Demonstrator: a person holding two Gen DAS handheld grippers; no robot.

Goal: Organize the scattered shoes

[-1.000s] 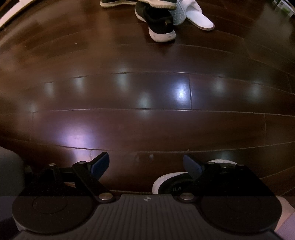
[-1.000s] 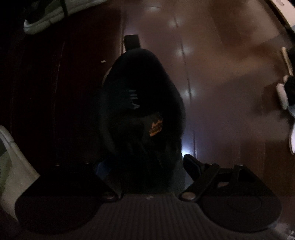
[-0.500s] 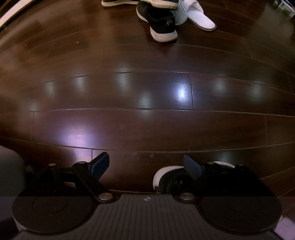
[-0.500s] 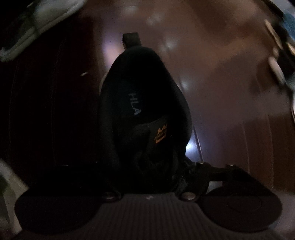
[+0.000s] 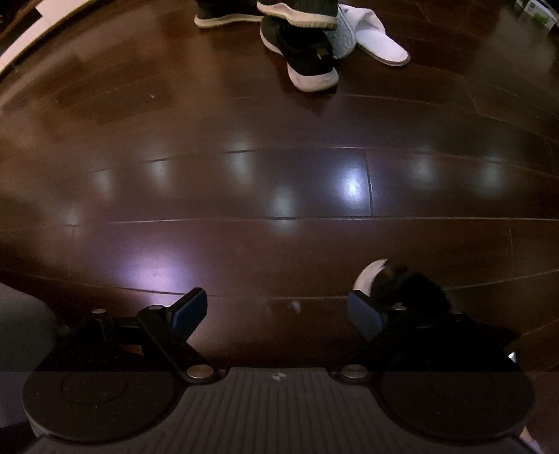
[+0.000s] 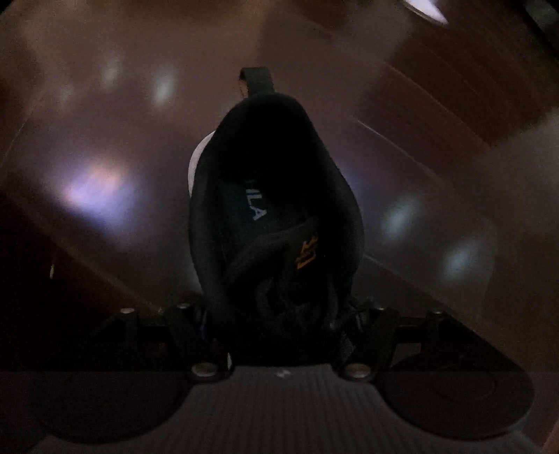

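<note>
At the centre of the right wrist view, a black sneaker (image 6: 276,209) runs lengthwise up the frame, its heel loop at the top and its tongue end down between the fingers. The right gripper (image 6: 279,314) is pinched on that lower end of the sneaker, fingers pressed against both sides; pale lettering shows on the insole and an orange mark on the tongue. Behind it the dark wooden floor (image 6: 436,157) is blurred.

In the left wrist view, the left gripper (image 5: 279,310) is spread wide over bare floor, holding and touching nothing. Just beyond its right finger (image 5: 365,312), a dark shoe with a white sole edge (image 5: 391,279) shows partly. At the top of that frame lies a pile of shoes (image 5: 300,31): a black sneaker with a white sole (image 5: 307,59), heel toward the lower frame, and a white slipper (image 5: 380,47) angled to the lower right.
</note>
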